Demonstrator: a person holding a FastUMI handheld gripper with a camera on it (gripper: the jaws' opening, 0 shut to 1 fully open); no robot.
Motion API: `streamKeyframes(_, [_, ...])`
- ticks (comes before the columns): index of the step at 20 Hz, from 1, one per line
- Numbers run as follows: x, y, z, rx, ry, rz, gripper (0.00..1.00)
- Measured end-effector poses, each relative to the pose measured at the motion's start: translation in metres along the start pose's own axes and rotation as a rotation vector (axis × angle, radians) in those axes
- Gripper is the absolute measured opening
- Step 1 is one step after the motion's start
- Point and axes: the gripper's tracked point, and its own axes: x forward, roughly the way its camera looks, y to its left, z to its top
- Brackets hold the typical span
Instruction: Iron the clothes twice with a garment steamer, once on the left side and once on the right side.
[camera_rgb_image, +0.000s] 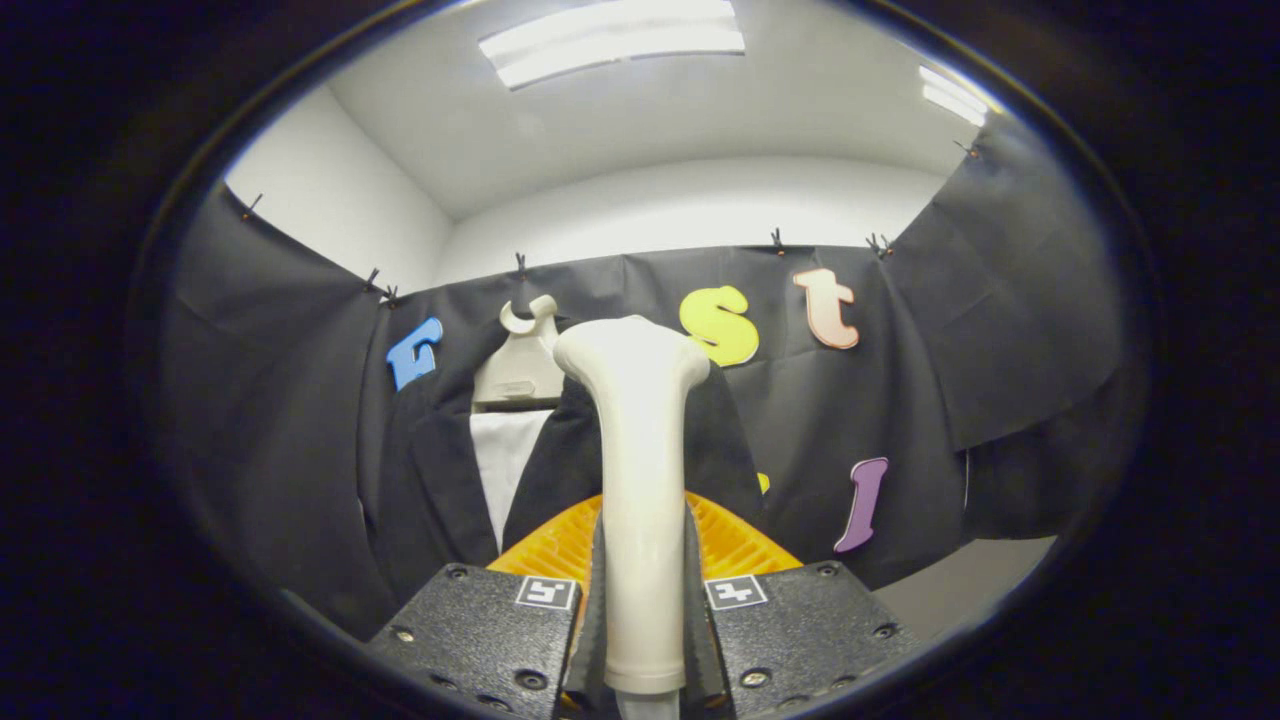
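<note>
A dark jacket (430, 470) hangs straight ahead of the gripper, against the booth's black cloth wall, spread over a pale hanger (520, 370) whose hook curls up at the top; between its dark lapels a strip of white shirt front (505, 455) runs down; the garment sits beyond the fingers and a little to the left of them, its length running top to bottom. In front of it, rising between the two fingers, stands the garment steamer (640, 500); it is a cream wand with its long axis upright, narrow along the handle and flaring into a wide head at the top; the head lies level with the jacket's collar and overlaps the jacket's right lapel as seen here. The gripper (640, 640) is closed on the steamer's handle, a finger pressing on either side of it; the wand points up and forward, toward the clothes. Judging from this, the head is aimed nearer one lapel than the other, so the coming stroke would run down that side; whether the head touches the fabric cannot be told, since the wand hides that spot. The lower jacket is cut off behind the fingers and an orange ribbed part (735, 545) just behind the handle; the steamer's bottom end and any hose are hidden below; dark jacket against dark cloth makes the garment's outer edges hard to trace.
</note>
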Motion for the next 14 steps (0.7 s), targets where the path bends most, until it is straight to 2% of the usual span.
streamKeyframes(14, [-0.034,-0.014,-0.076,-0.003,0.096,-0.036,0.34])
